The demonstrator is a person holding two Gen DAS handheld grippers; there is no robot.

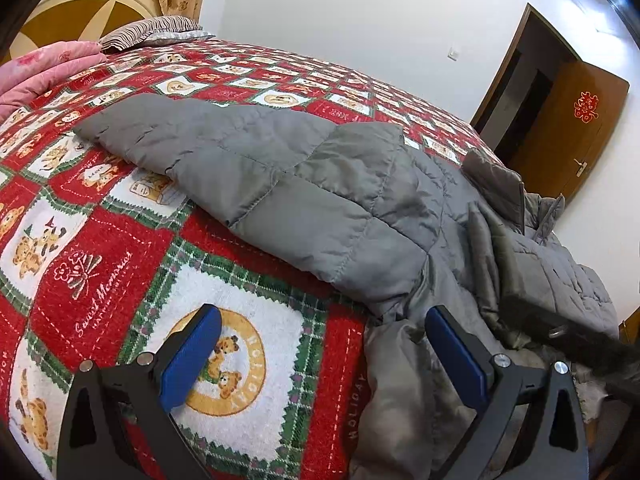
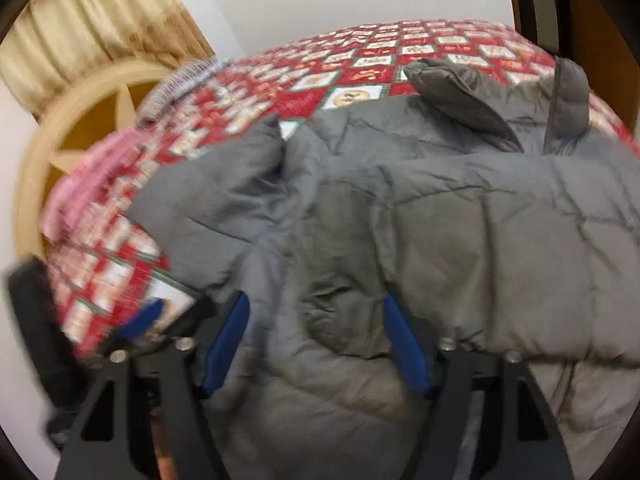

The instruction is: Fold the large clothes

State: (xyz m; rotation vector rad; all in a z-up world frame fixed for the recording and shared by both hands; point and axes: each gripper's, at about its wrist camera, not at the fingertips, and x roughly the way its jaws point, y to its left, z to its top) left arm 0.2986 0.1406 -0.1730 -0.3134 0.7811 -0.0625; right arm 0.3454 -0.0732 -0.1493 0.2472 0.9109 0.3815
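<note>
A grey quilted down jacket lies spread on a bed with a red, white and green bear-patterned blanket. One sleeve stretches toward the pillows. My left gripper is open, hovering above the blanket at the jacket's near hem, holding nothing. In the right wrist view the jacket fills the frame, its hood at the far side. My right gripper is open with jacket fabric lying between its blue pads; the view is motion-blurred. The left gripper shows at lower left.
A pink quilt and a striped pillow lie at the head of the bed by a cream headboard. A brown wooden door stands open beyond the bed's far corner. Beige curtains hang behind.
</note>
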